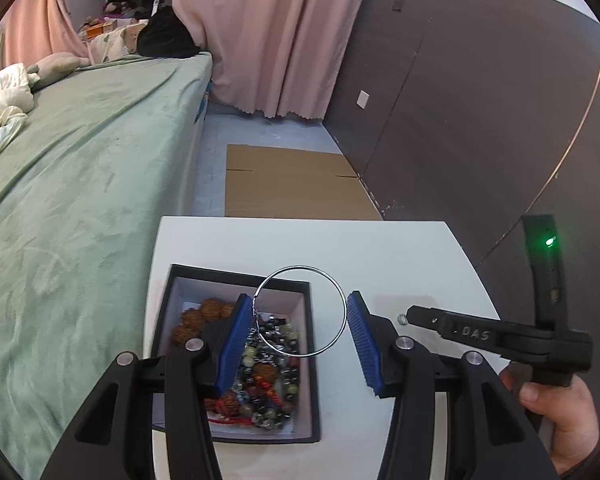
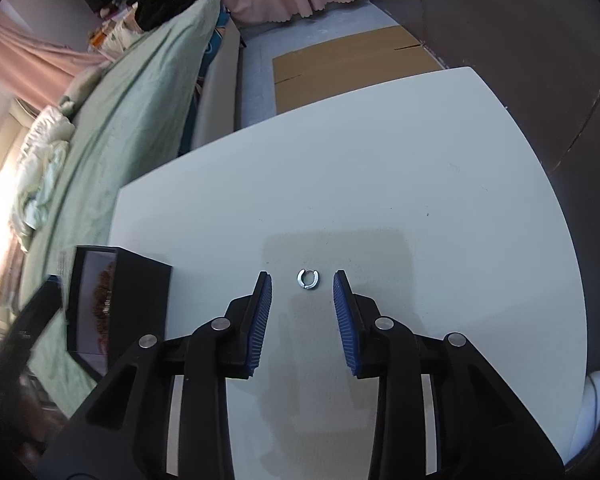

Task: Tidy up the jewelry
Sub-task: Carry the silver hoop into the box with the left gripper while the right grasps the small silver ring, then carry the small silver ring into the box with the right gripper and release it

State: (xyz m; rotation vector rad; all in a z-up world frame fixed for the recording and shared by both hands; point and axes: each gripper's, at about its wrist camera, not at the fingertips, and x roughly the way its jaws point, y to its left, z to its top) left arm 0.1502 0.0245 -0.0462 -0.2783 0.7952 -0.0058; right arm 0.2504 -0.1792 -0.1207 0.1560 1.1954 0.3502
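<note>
A thin silver hoop (image 1: 341,300) hangs between the open jaws of my left gripper (image 1: 296,304), touching the left blue pad (image 1: 236,336), over the right edge of a black jewelry box (image 1: 311,360). The box holds bead bracelets (image 1: 268,380) and shows in the right wrist view (image 2: 140,280). My right gripper (image 2: 302,280) is open, with a small silver ring (image 2: 308,279) on the white table (image 2: 360,180) between its fingertips. The ring also shows in the left wrist view (image 1: 401,319), just in front of the right gripper (image 1: 414,314).
A bed with a green cover (image 1: 80,160) runs along the table's left side. Flat cardboard (image 1: 296,180) lies on the floor beyond the table. A dark wall panel (image 1: 480,100) stands to the right, and pink curtains (image 1: 268,32) hang behind.
</note>
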